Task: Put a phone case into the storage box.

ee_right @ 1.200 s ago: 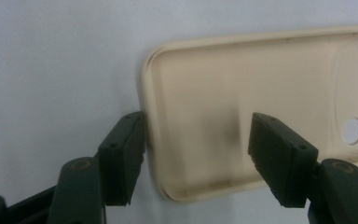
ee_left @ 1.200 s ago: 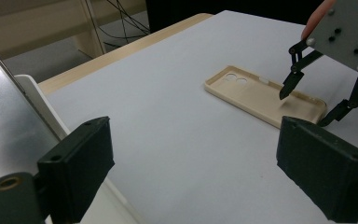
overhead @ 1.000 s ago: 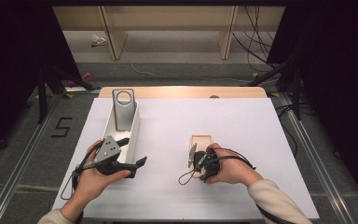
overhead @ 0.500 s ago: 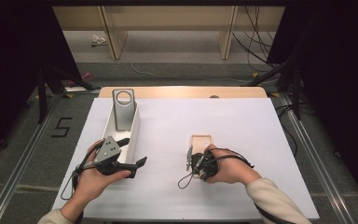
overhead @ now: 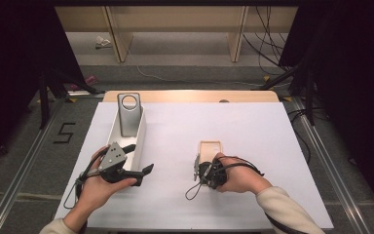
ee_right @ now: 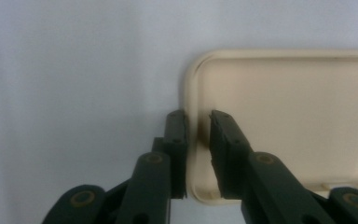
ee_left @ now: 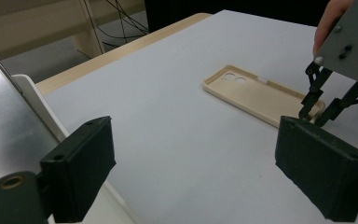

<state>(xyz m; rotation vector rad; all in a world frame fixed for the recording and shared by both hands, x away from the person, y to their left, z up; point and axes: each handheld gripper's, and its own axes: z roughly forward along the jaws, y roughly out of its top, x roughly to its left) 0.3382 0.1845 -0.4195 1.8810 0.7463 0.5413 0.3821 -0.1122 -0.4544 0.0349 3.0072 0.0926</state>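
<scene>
while the side wall of the beige phone case (ee_right: 279,126) is straddled by the right gripper (ee_right: 196,122), its jaws have just been closing, one pad outside the rim and one inside the shell. a thin gap can be made out beside the inner pad, so a firm clamp cannot be confirmed; the rim is pinched or nearly so. the case is seen lying open side up on the white table (overhead: 253,126), right of centre, with the right gripper at its near end. the grasp is judged to be the step in hand. next, the squeeze would need to be finished before any lift, or the thin wall could slip out. the left gripper (ee_left: 193,163) is held with jaws wide apart and empty, just beside the white tray (overhead: 139,141), where a silver phone (overhead: 128,113) is propped.
</scene>
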